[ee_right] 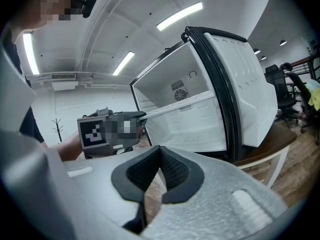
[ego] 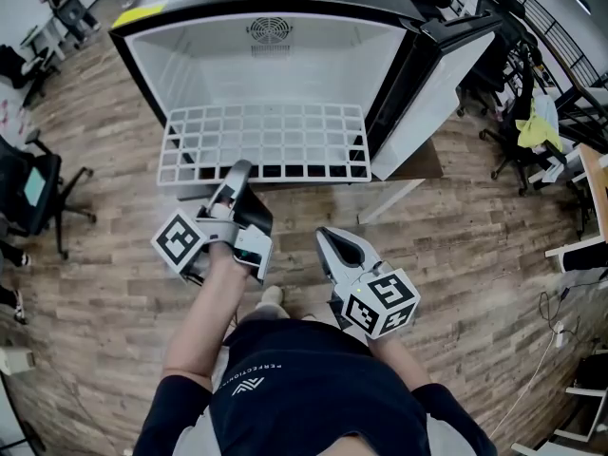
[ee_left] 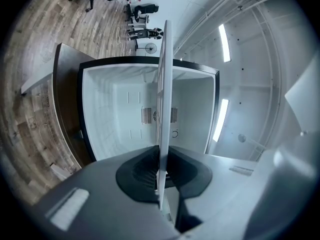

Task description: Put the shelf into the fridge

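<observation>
1. Left gripper [ego: 236, 174] is clamped on the front edge of the wire shelf [ego: 266, 141], centre frame, partly inside the fridge [ego: 285, 60].
2. Right gripper [ego: 334, 243], lower centre, is closed with nothing in it.
3. With a one-sided grip, I reckon the shelf could tilt and jam against a wall.

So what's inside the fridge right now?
Bare white walls, a fan grille at the back. The wire shelf, clamped by the left gripper, lies across the opening and screens the lower interior from above.
</observation>
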Available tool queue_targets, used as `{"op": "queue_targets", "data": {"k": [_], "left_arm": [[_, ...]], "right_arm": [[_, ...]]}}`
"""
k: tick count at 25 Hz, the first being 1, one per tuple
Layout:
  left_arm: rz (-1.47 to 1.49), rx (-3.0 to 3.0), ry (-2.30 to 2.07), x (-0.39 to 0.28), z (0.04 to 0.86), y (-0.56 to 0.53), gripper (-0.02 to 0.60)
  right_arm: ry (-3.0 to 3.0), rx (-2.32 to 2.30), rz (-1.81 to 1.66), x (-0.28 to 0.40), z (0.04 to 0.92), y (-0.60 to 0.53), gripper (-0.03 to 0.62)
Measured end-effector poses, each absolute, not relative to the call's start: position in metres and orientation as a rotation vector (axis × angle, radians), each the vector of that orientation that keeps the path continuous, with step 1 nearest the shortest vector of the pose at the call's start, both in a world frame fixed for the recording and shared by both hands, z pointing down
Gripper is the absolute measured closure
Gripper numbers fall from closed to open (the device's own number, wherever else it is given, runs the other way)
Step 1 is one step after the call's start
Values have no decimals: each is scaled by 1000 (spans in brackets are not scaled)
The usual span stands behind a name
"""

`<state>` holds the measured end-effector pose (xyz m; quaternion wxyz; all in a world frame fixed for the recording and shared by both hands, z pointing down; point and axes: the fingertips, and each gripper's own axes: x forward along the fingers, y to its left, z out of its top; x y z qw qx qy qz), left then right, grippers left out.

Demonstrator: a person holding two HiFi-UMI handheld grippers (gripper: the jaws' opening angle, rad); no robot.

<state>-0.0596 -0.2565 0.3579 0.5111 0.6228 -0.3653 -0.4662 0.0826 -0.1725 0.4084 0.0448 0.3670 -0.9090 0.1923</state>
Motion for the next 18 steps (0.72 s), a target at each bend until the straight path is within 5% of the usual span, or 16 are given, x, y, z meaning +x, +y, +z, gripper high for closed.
{"op": "queue_targets", "data": {"k": [18], "left_arm": [[-1106, 1464, -869, -67, 358, -265, 537]], "right_arm": [[-2770, 1132, 570, 76, 408, -176, 591]]}}
